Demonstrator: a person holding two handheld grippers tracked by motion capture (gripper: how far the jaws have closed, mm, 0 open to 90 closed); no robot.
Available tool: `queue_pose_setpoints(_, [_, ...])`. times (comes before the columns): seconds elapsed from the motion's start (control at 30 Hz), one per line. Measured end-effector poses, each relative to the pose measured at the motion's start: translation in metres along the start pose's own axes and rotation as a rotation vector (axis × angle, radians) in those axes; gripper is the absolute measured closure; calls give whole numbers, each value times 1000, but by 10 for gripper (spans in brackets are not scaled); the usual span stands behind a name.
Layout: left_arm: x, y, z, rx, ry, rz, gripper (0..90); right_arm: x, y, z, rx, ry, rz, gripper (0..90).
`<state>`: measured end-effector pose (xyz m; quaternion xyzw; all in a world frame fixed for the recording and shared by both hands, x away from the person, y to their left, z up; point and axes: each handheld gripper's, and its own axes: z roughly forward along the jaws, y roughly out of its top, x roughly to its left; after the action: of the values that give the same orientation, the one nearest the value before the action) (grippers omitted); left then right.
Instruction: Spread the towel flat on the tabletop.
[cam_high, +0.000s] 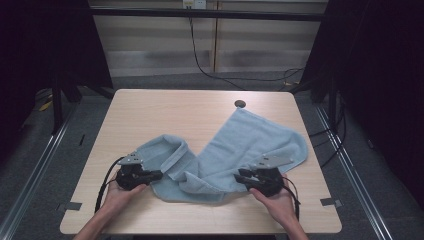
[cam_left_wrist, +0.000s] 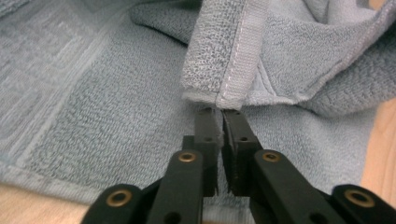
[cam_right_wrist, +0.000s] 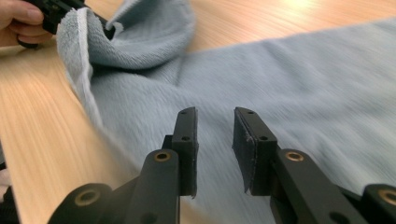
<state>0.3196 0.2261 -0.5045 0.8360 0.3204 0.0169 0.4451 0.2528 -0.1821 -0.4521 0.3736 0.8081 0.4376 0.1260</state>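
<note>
Left gripper (cam_left_wrist: 219, 112): jaws pinched together on a hemmed corner of the towel (cam_high: 250, 145), the stitched edge standing up right at the tips (a thin bite, just the hem)
Right gripper (cam_right_wrist: 215, 116): jaws apart with nothing between them, hovering over the flat cloth at the person's right hand (cam_high: 275, 197)
Table (cam_high: 165, 107): pale wood, with the towel spread across its near half
Towel, long axis: running from the far right, near the cable hole (cam_high: 240, 104), down and across to the near left, with a bunched fold in the middle
Key relation: the free near edge lies just ahead of and below the open right gripper, so that one is nearer the unheld end; the left gripper sits at the opposite, near-left end
Towel from the right gripper view: cloth spreads ahead and to the right of the jaws, bare wood to their left, and the raised corner shows far off at the left gripper (cam_right_wrist: 60, 11)
Next move, my guess: the right gripper drops onto the near edge and closes, matching the left (blurred, so the exact spot is unclear)
</note>
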Motion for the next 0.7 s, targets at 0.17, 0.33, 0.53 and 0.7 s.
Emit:
queue_pose_setpoints(0.17, [-7, -1, 6, 36, 8, 36, 840, 19, 33, 44, 2, 104, -58, 705])
queue_pose_setpoints(0.33, [-14, -2, 5, 52, -7, 57, 816, 30, 62, 81, -35, 185, -67, 686])
queue_pose_setpoints(0.53, [-16, -3, 5, 55, -18, 54, 784, 52, 69, 123, 17, 276, -44, 557])
queue_pose_setpoints(0.7, [-8, -2, -2, 33, -6, 22, 701, 63, 52, 142, 102, 294, -59, 432])
